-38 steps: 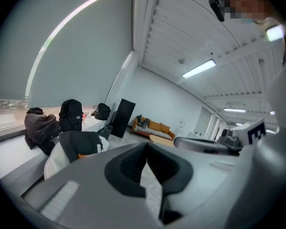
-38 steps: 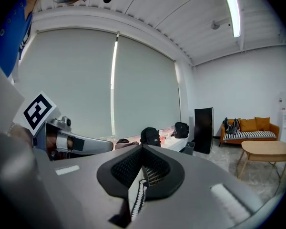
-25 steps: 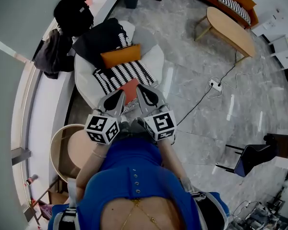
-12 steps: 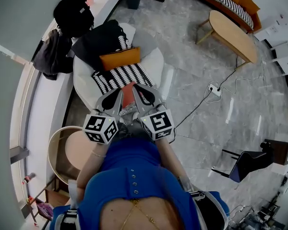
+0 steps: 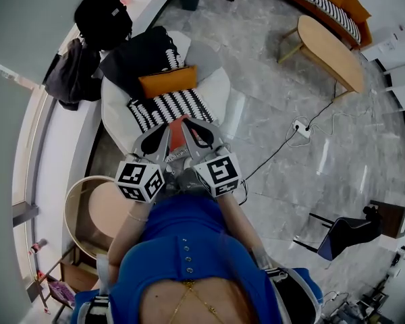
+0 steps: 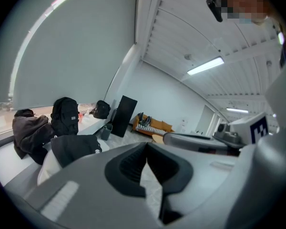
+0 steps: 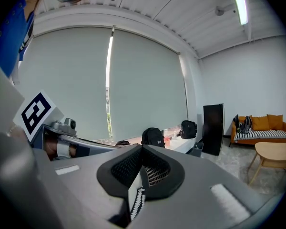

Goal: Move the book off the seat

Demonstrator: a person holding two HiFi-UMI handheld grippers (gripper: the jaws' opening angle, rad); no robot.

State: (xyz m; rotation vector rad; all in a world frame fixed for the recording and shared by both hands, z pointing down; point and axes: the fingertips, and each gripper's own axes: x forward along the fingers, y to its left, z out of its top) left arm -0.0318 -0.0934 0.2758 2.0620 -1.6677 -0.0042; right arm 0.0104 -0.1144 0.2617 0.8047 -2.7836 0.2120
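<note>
The flat red book (image 5: 181,132) lies on the soft, round white seat (image 5: 219,86), by the stripy cushion (image 5: 169,105). It sits between the left claw (image 6: 147,144) and the right claw (image 7: 141,148). Both claws are clenched on nothing.

The book (image 5: 178,132) lies at the near edge of the seat (image 5: 216,86), between the left claw (image 5: 166,129) and the right claw (image 5: 187,124). Behind it on the seat lie a blanket (image 5: 169,106), a cushion (image 5: 167,81), then a jacket (image 5: 138,56).

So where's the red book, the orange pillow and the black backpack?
Flat red book (image 5: 179,131): head view, its visible cover.
Rectangular orange pillow (image 5: 167,82): head view, its middle.
Black fabric backpack (image 5: 102,17): head view, its middle.
</note>
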